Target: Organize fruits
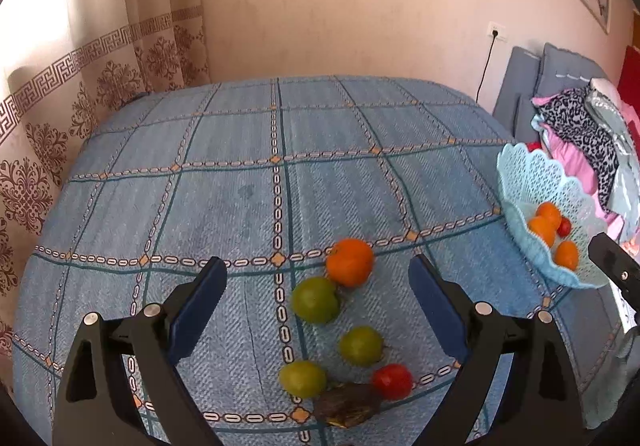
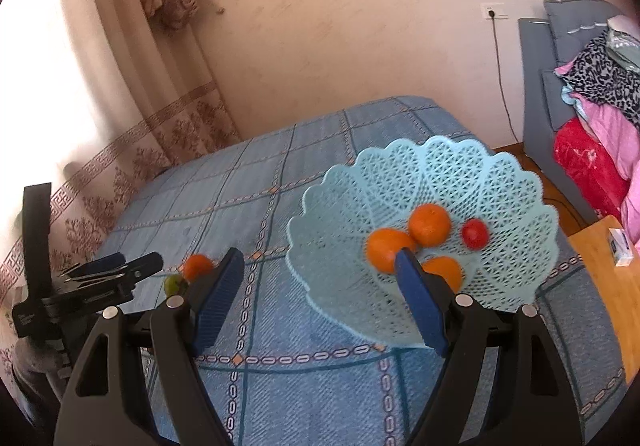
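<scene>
Bedspread [image 1: 240,205] in blue check covers the bed that carries everything. Near its right edge stands a pale blue lattice basket [image 2: 400,173], holding three oranges [image 2: 430,224] and one small red fruit [image 2: 475,233]. Toward the near edge, well apart from the basket, a loose group of fruit lies on the cloth: one orange [image 1: 349,262] farthest in, touching a green fruit [image 1: 315,300]; then a second green fruit [image 1: 361,346], a third [image 1: 302,378], a small red fruit [image 1: 393,381], and a dark, wrinkled lump [image 1: 346,410] closest to the edge, touching the last two. The left gripper [image 1: 318,274] hangs over this group, jaws wide, nothing between them. The right gripper [image 2: 320,264] points at the basket's near rim, jaws likewise wide and empty.
</scene>
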The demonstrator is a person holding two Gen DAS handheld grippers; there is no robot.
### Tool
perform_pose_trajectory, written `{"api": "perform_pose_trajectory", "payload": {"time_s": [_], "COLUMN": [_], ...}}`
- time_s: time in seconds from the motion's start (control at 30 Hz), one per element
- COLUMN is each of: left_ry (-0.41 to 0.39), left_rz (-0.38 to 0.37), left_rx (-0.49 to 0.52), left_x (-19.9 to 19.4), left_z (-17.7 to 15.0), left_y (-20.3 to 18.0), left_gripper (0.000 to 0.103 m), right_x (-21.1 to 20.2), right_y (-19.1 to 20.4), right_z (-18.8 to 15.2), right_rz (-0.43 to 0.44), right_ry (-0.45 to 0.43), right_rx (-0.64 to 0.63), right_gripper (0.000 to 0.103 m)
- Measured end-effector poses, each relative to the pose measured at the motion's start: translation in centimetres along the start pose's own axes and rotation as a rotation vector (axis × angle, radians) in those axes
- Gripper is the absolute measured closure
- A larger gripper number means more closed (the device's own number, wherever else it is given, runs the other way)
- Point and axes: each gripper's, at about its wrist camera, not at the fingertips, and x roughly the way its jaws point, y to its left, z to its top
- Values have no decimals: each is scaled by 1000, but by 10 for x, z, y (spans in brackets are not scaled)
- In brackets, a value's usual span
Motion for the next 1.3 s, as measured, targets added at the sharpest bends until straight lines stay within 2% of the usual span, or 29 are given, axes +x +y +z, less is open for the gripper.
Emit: {"api": "perform_pose_trajectory", "payload": {"time_s": [0.23,0.33,0.7,0.87,1.1,1.3], "left_ry": [54,75,134,153,112,56], "left_rz": [-55,-51,-71,-89,-96,-81], "left_rx": [-15,-10,-10,-38,-48,-60], "left_x": [16,23,44,51,41,23], "left_z": [-8,-12,-19,-21,-21,-17], "left_y": [6,8,9,13,17,21], "left_gripper": [13,25,46,63,64,63], "right_x": [6,11,16,15,11,8], "right_y": [12,16,22,27,39,48], "right_z": [-9,-12,-17,-20,-26,-31], "right_rz": [3,8,15,40,25,94], "right_ry": [19,33,46,44,11,8], "right_rx": [-46,-62,-85,-107,-170,-197], "right_gripper": [24,24,24,24,24,24]}}
